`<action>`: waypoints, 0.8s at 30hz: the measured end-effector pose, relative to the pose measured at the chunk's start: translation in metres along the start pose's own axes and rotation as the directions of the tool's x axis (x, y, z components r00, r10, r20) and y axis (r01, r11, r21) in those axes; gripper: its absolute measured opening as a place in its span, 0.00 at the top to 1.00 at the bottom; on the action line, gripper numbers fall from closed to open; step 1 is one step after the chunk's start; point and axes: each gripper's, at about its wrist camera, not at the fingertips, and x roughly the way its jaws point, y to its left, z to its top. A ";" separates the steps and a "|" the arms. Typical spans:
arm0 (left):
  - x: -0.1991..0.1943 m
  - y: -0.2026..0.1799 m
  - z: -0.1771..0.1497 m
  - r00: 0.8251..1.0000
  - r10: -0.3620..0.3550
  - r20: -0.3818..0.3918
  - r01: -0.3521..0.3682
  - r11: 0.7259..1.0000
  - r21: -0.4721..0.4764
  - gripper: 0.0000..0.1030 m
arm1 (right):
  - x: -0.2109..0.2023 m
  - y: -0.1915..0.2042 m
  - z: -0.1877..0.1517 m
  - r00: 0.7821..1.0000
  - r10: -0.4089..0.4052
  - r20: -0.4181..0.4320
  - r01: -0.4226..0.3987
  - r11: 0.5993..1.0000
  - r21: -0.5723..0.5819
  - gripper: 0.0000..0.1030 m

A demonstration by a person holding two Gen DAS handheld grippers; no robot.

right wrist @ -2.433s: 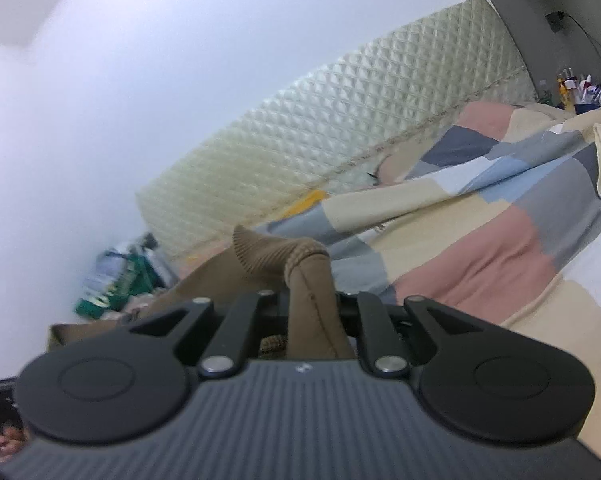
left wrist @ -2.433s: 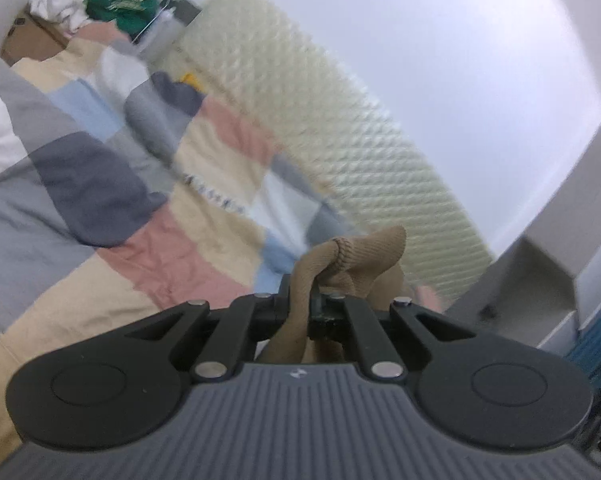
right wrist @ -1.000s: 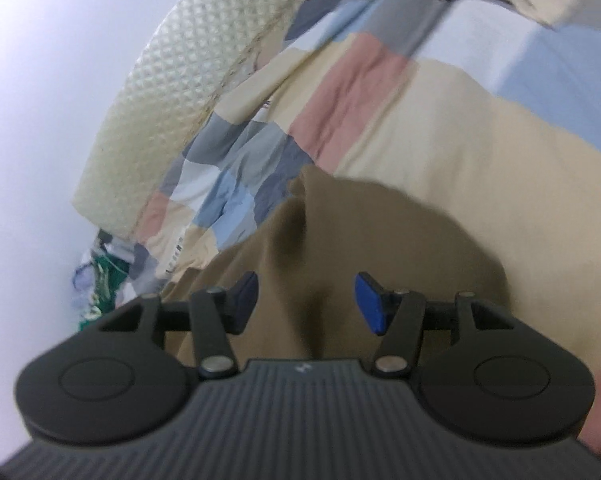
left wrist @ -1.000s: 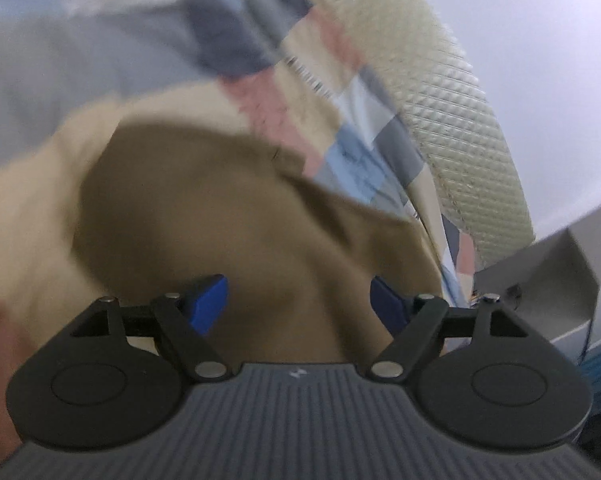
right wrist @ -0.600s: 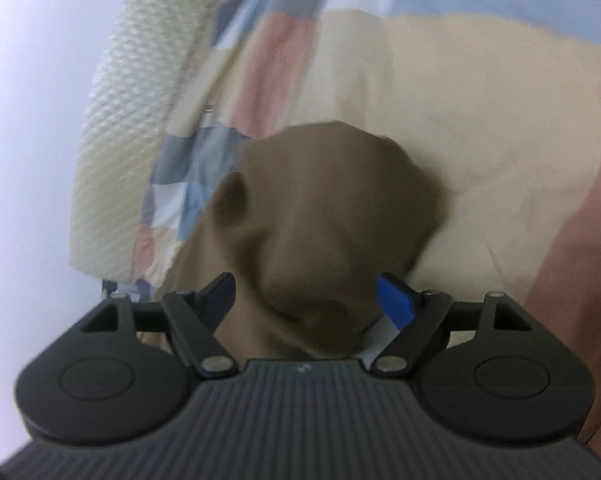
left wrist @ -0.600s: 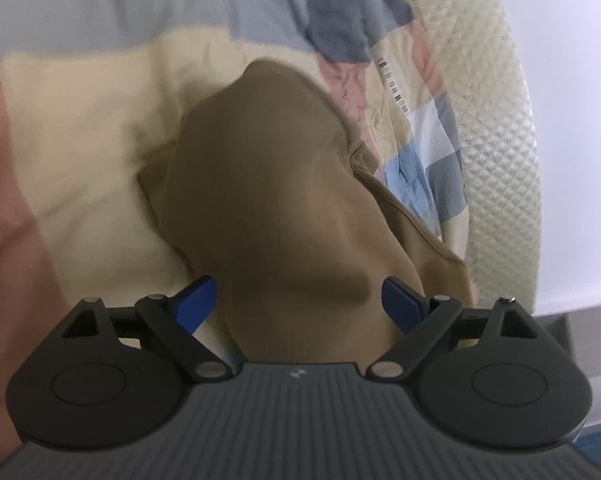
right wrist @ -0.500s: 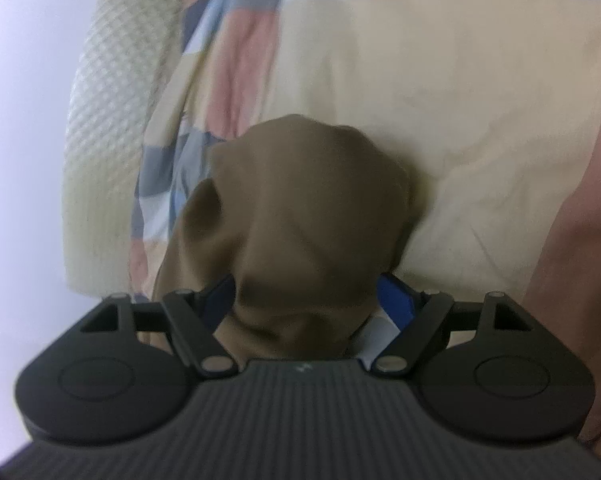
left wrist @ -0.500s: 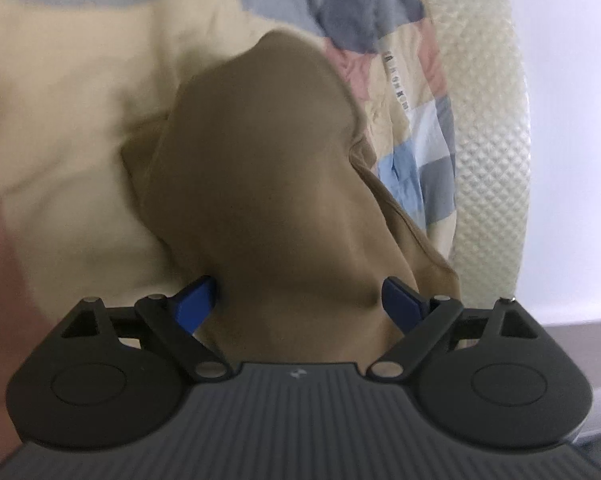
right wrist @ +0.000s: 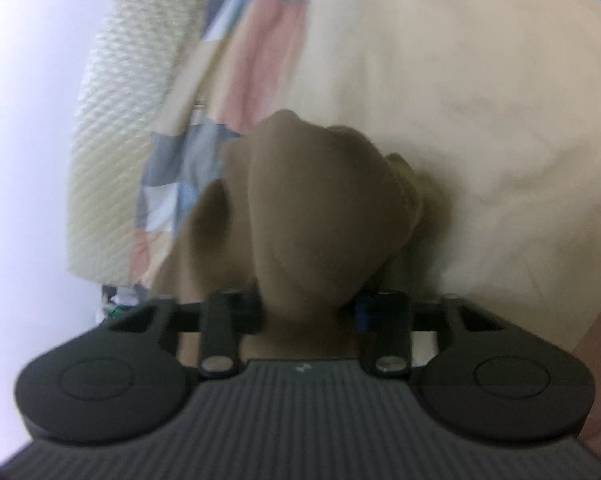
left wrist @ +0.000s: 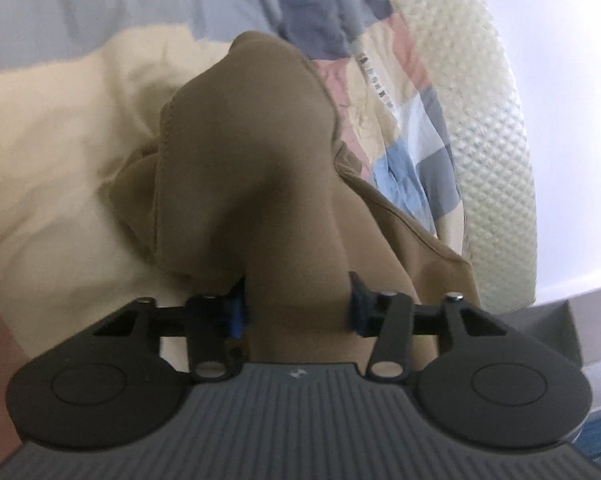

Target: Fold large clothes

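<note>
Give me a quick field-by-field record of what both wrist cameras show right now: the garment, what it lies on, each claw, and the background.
garment: brown garment, bunched, a fold of it between each claw's fingers
surface: patchwork bedspread of cream, grey, pink and blue blocks
left claw: closing, its blue pads at either side of a brown fold
right claw: closing, brown fold filling the gap between its fingers
background: quilted cream headboard along the bed's edge, white wall beyond
image quality: right view blurred
</note>
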 end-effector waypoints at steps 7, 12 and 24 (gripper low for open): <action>-0.027 -0.036 0.022 0.993 -0.119 -0.006 0.120 0.992 0.041 0.57 | -0.027 0.036 0.011 0.995 0.103 -0.004 -0.103 0.989 -0.102 0.72; -0.003 -0.085 0.049 0.995 -0.086 -0.048 0.090 0.990 0.106 0.52 | -0.006 0.061 0.041 0.996 0.085 -0.030 -0.088 0.993 -0.084 0.66; 0.063 -0.154 0.064 0.962 -0.256 0.095 0.189 0.875 0.446 0.18 | 0.084 0.102 0.100 0.962 0.266 -0.056 -0.271 0.951 -0.147 0.42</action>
